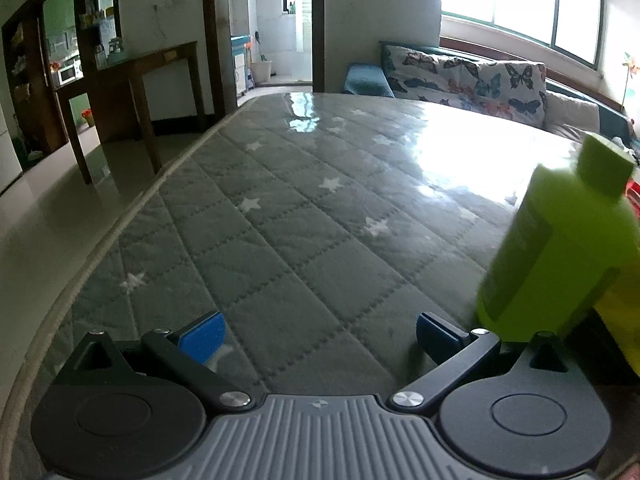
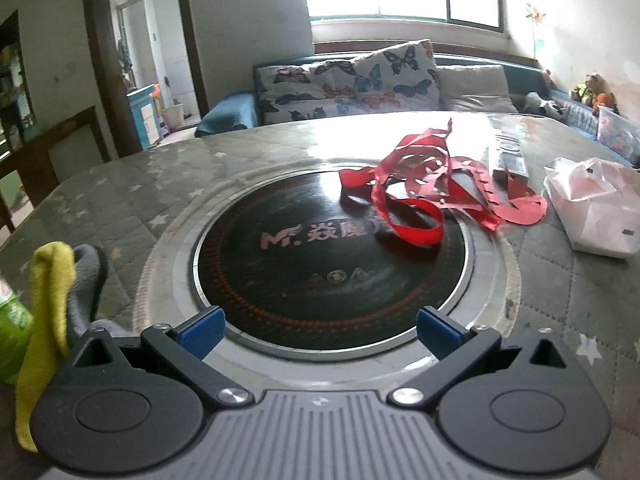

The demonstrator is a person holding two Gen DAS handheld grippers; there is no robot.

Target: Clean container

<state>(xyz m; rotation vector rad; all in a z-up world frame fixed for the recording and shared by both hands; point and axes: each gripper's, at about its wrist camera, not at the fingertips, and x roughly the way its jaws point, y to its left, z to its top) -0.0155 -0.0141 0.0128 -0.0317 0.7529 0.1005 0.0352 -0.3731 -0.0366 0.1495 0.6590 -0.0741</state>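
A lime-green bottle with a green cap stands at the right edge of the left wrist view, just right of my left gripper, which is open over bare quilted table cover. In the right wrist view my right gripper is open and holds nothing, low over the near rim of a round black cooktop set into the table. A yellow and grey cloth lies to its left, beside a sliver of the green bottle.
Tangled red ribbon lies on the far right of the cooktop. A white plastic bag and a flat box sit further right. The table's left edge drops to the floor. A sofa with butterfly cushions stands behind.
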